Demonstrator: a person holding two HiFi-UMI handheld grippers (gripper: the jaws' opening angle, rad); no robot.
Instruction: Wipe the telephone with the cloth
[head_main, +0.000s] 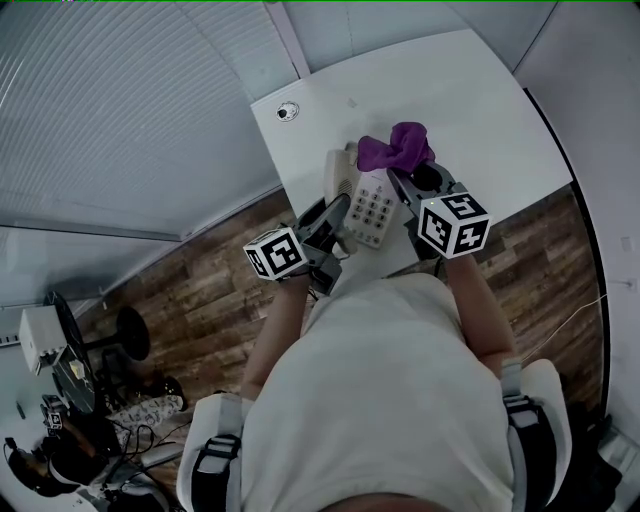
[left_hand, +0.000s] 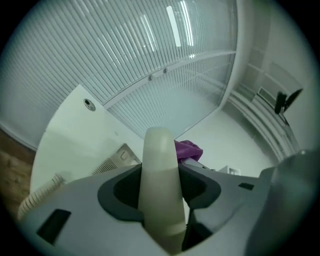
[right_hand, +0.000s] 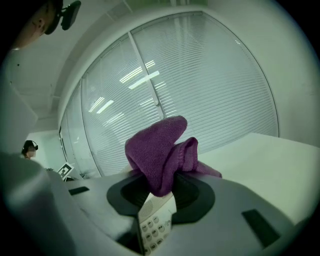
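Handset of cream hard plastic (left_hand: 158, 150), prob. light but slick, is clamped mid-shaft in our left hand-held gripper (left_hand: 160, 192); right hand-held gripper (right_hand: 161, 192) pinches soft purple cloth (right_hand: 157, 147) over cream keypad telephone base (head_main: 372, 208) on white table (head_main: 460, 90).

A white table (head_main: 470, 110) stood with one corner close to the window blinds, over a floor (head_main: 200, 300) of dark wood-patterned boards. Near that corner a small round cable grommet (head_main: 288, 111) sat in the tabletop. The cream telephone (head_main: 372, 208) lay on the table towards its near edge, keypad facing up, well apart from the grommet. In the left gripper view a pale coiled cord (left_hand: 40, 195) showed by the table's near edge. The rest of the top was plain white and smooth
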